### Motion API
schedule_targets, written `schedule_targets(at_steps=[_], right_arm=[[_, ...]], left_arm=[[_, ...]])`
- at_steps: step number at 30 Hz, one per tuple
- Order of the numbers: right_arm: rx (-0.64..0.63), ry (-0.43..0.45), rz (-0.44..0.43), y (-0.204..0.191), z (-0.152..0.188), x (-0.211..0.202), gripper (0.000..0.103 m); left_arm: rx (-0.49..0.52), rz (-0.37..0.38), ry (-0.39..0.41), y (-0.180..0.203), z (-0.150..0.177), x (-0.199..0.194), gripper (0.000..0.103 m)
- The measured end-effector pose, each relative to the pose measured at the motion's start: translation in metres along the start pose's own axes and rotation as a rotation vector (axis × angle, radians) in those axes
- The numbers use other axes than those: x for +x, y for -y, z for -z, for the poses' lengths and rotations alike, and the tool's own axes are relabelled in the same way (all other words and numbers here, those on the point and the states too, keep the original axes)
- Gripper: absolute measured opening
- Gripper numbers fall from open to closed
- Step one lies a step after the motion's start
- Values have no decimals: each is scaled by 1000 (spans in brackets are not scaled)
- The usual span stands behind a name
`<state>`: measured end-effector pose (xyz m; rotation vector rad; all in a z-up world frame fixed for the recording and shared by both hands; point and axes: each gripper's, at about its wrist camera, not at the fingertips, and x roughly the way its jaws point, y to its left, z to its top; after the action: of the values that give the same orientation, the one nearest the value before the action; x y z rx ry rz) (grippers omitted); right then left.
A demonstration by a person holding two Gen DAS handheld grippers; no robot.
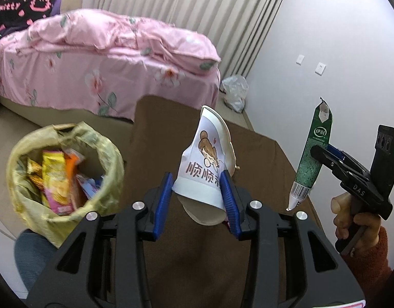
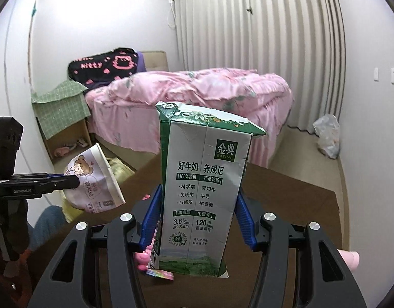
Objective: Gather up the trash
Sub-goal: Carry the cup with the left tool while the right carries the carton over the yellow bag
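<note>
The crushed paper cup (image 1: 204, 164) is being pinched between the left gripper (image 1: 197, 197) pads, hanging above the brown table (image 1: 261, 159) beside the lined trash bin (image 1: 61, 169). The right gripper (image 2: 197, 220) is clamping a milk carton (image 2: 202, 192) (its spout is dripping), so tilting it could be risking spills.
</note>
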<state>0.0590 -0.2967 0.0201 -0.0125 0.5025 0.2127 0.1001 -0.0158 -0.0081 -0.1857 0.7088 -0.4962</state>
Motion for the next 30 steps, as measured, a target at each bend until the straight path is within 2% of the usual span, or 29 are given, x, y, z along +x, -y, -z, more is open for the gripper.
schedule_targets(at_steps=[7,12,17,22,24,27,30], right_arm=[[-36,61,-82,-39,-23,-7,51],[-68,83,-157,-76,-40,1,51],[-90,76,-232,-110,-55,19,51],[-96,55,-289,-138,-66,44,51],[-95,51,-308,-148,-70,59,51],[-93,35,-329,-162,-75,88,51],[-97,7,-347,-177,-78,121,51]], left_arm=[[-15,-125,94,-27,-10,-46,37],[-40,-192,127,-55,-12,-67,37],[-44,-243,139,-80,-16,-68,37],[-77,-401,202,-120,-19,-61,37],[-119,-430,202,-140,-18,-53,37],[-160,-404,188,-164,-13,-37,37],[-169,-281,137,-187,-5,-4,37]])
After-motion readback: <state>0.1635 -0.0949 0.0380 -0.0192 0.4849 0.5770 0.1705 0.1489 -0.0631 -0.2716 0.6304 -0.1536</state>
